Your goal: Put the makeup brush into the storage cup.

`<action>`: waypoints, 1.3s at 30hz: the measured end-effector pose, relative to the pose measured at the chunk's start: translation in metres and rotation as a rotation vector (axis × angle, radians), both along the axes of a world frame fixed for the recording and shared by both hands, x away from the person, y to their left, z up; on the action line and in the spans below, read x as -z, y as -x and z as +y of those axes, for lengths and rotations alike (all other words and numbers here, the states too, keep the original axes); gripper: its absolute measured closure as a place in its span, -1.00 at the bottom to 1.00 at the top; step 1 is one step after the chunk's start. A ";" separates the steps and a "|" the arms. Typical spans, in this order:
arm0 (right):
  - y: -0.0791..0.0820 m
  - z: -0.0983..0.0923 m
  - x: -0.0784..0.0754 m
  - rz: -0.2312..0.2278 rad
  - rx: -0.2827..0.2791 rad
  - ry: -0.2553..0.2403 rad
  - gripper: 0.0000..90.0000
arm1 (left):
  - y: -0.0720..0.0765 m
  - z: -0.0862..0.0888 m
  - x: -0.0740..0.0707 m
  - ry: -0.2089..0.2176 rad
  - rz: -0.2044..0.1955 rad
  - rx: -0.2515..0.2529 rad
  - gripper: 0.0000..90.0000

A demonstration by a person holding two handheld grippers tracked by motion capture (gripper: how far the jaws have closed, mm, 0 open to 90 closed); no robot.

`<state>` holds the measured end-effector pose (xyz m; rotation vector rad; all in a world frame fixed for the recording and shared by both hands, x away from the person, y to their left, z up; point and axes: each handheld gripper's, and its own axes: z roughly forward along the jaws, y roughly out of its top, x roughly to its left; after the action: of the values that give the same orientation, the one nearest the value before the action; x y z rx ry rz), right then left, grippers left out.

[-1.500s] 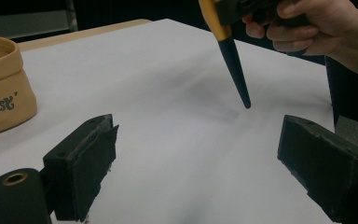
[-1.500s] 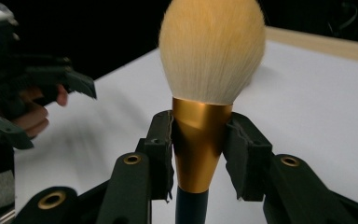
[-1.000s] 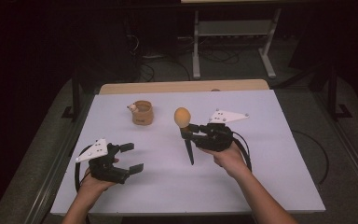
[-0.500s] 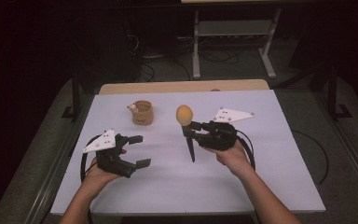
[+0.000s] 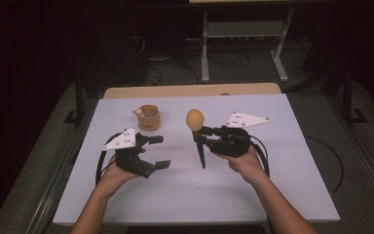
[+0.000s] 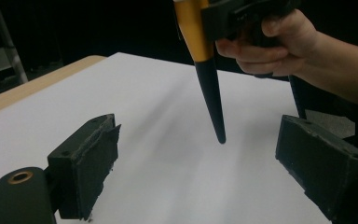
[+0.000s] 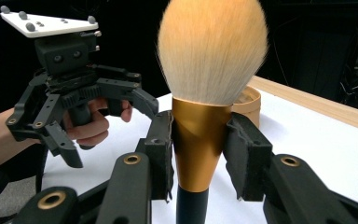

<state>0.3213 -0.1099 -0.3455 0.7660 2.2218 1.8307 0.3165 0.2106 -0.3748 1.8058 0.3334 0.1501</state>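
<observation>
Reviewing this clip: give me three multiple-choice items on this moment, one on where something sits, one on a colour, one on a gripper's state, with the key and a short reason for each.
1. Where does the small round wooden container stand?
A. on the table, left of the brush head
B. between the left gripper's jaws
C. on the floor

2. What colour is the collar below the bristles of the brush?
A. silver
B. gold
C. red

3. How are the jaws of the left gripper?
A. shut on the brush
B. shut with nothing in them
C. open with nothing between them

Key: 1 A, the high view shows it on the white table. 2 B, the right gripper clamps a gold collar. 3 C, its pads stand wide apart over bare table.
</observation>
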 end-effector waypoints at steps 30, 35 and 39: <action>0.012 0.016 0.001 -0.031 -0.047 -0.015 0.40 | -0.001 -0.044 0.012 0.013 0.024 0.091 -0.52; 0.014 0.020 0.002 -0.033 -0.054 -0.018 0.40 | 0.000 -0.049 0.013 0.027 0.031 0.088 -0.45; 0.015 0.024 0.004 -0.030 -0.068 -0.010 0.40 | 0.001 -0.051 0.012 0.030 0.029 0.085 -0.31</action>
<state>0.3059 -0.0855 -0.3497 0.6686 2.2480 1.8726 0.3159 0.1599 -0.3866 1.7900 0.2773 0.0590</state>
